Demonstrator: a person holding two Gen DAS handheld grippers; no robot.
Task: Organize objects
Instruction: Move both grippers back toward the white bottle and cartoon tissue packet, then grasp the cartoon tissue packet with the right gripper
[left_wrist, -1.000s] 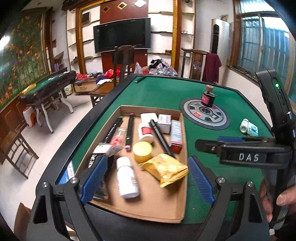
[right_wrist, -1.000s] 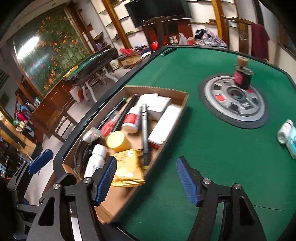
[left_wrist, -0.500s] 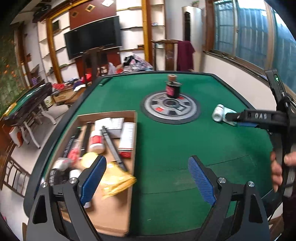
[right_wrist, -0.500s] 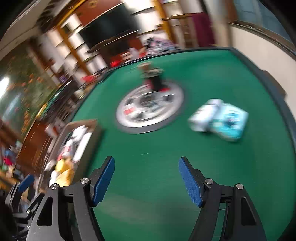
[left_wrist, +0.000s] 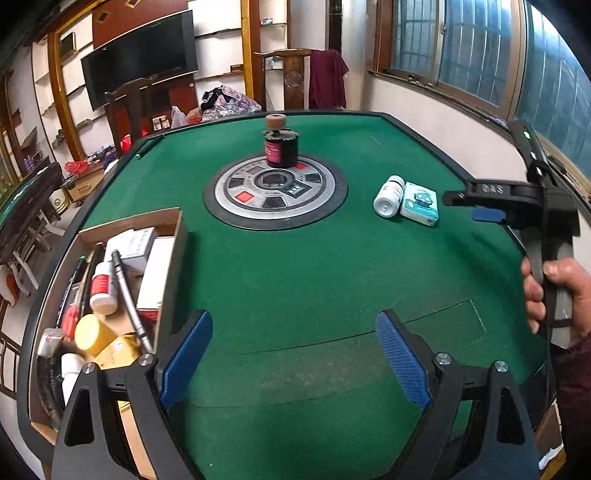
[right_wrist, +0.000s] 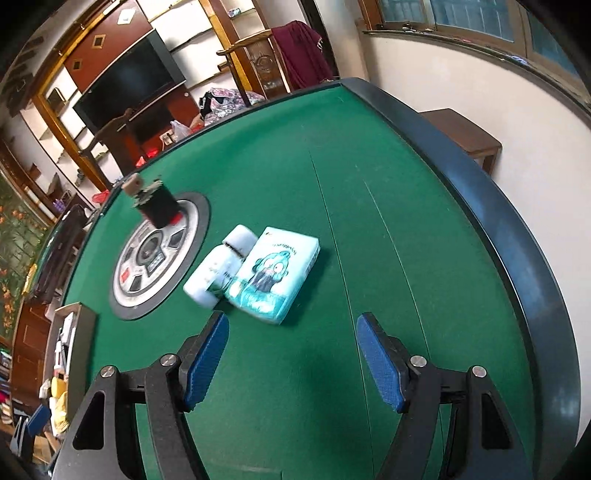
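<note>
Ahead of my right gripper (right_wrist: 291, 356) lie a smooth white plastic bottle (right_wrist: 218, 273) on its side and a soft teal tissue packet with a cartoon face (right_wrist: 275, 275), touching along their long edges on the green felt table (right_wrist: 369, 221); both sit near the far right of the table in my left view, bottle (left_wrist: 388, 191) left of packet (left_wrist: 420, 203). My right gripper's blue ribbed pads (right_wrist: 380, 363) stand wide apart with nothing between them, hovering just short of the packet. From the left camera I see that gripper side-on, black and angular, its handle wrapped by my right hand (left_wrist: 554, 291), fingers curled round it; only part of the hand shows before the frame cuts it. My left gripper (left_wrist: 293, 360) also has its blue textured pads (left_wrist: 186, 356) spread, empty, over bare felt. Beyond, a round grey metal dial plate set in the table (left_wrist: 275, 192) carries a small dark jar with a cork-coloured knob (left_wrist: 280, 144); in the right view this jar (right_wrist: 153, 203) is blurred. At the left edge an open brown cardboard tray (left_wrist: 177, 236) holds a jumble: a white bottle with a red label (left_wrist: 101, 288), a yellow round lid (left_wrist: 90, 332), a slim dark pen (left_wrist: 129, 299), white boxes (left_wrist: 135, 243). Its near end is hidden behind my left gripper's frame, and the smaller contents are hard to make out.
</note>
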